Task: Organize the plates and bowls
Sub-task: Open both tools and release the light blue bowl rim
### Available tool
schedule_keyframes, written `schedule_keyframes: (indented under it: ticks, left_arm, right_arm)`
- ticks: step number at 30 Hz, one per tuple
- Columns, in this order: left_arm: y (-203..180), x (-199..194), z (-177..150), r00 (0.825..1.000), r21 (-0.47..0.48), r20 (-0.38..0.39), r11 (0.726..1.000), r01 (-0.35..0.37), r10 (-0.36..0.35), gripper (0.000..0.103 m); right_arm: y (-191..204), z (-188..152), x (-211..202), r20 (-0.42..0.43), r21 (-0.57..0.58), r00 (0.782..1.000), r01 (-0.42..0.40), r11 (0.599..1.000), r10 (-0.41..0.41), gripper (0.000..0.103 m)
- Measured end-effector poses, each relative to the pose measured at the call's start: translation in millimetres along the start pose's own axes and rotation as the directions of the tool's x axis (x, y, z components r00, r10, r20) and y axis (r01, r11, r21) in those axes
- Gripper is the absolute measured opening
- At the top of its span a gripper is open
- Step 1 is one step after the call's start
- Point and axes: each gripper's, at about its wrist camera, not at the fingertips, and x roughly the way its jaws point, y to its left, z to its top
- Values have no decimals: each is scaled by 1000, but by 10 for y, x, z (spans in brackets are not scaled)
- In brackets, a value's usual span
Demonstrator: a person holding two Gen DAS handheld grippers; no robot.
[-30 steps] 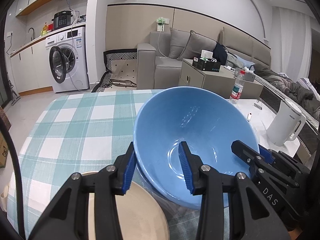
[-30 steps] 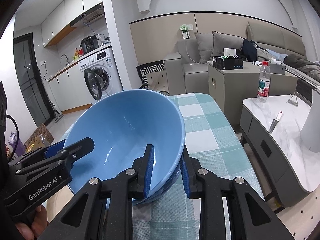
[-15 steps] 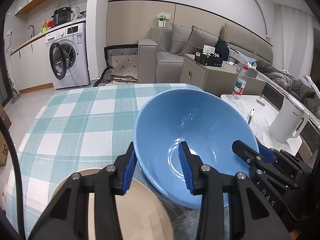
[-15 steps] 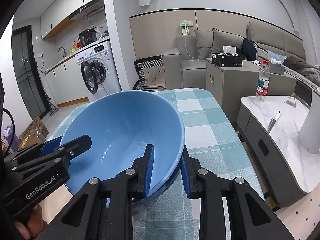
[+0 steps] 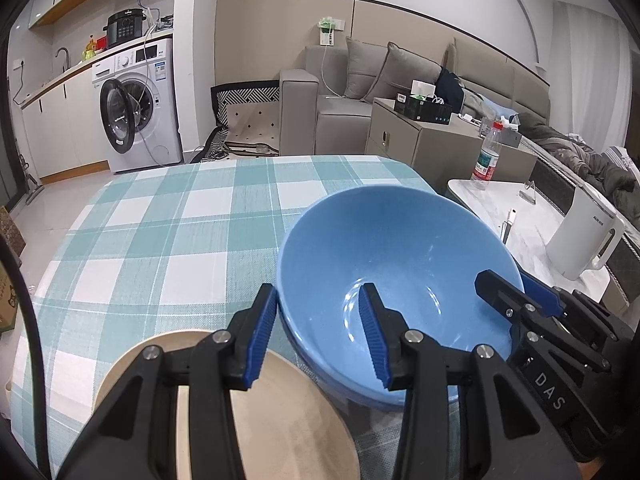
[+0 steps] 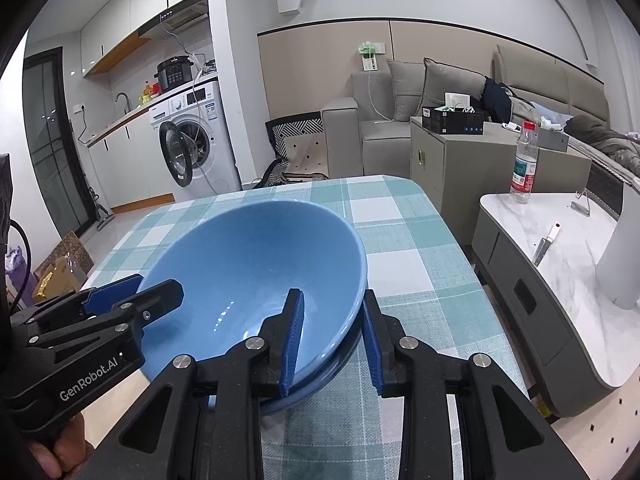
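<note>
Your view of the beige plate is partial: in the left wrist view the left gripper's frame covers its near portion and the picture edge cuts it off below. In the right wrist view only a thin beige sliver shows, beneath the other gripper. The underside of the blue bowl is hidden. A second, darker blue rim shows just below its edge, so it sits nested in a lower bowl; you see little else of that lower bowl. The hand on the left gripper is barely visible at the lower left corner of the right wrist view.

Left gripper: your jaws straddle the bowl's near-left rim, one finger outside the wall and one inside the basin. The jaws are opening, and a clear gap shows between the inner pad and the bowl surface. The bowl lies ahead and to the right of this gripper; the plate lies directly beneath it.

Right gripper: your jaws straddle the bowl's right rim, the left finger inside and the right finger outside. These jaws are also opening; the wall sits between the pads, with the outer pad just beside the rim. Whether it touches cannot be told.

The bowl rests on the checked tablecloth, tilted slightly.
</note>
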Motion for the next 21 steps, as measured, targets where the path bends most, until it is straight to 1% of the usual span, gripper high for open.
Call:
schedule_keyframes:
  ticks: [5,9,11,13,14,15,16,18,19,20,21]
  left_arm:
    - [10,7,-4,1000,5,0,1000,0,0,46]
    - [8,19,-6,1000,11,-7,1000,4,-4,49]
    - [15,23,-9,1000,10,-10,1000,7,-7,53]
    - [24,21,-8,1000,7,-11,1000,6,-6,54]
    - [28,20,-7,1000,6,-12,1000,6,-6,58]
    - [40,17,-3,1000,2,-12,1000,8,-8,61]
    - [45,14,-1,1000,-1,-11,1000,11,-11,62]
    - [52,4,1,1000,0,-5,1000,17,-17,62]
    - [54,2,2,1000,4,-4,1000,16,-16,63]
    - [56,1,2,1000,4,-5,1000,16,-16,67]
    - [55,0,0,1000,1,-6,1000,15,-15,74]
  right_arm:
    - [41,-18,20,-1,-25,1000,7,1000,-7,32]
    - [14,-22,39,-12,-13,1000,-13,1000,13,44]
    - [-9,-24,43,-11,-7,1000,-8,1000,8,48]
    - [-37,-23,45,-13,-2,1000,-9,1000,9,50]
    - [-55,-20,48,-16,4,1000,-11,1000,11,55]
    - [-71,-18,50,-18,10,1000,-12,1000,12,63]
    - [-92,-15,47,-18,20,1000,-17,1000,17,66]
    - [-127,-10,31,-9,36,1000,-28,999,28,77]
    - [-144,-8,21,-4,45,999,-32,998,32,80]
    - [-158,-6,11,0,52,999,-36,998,36,82]
    - [-170,-9,3,2,56,999,-41,998,41,82]
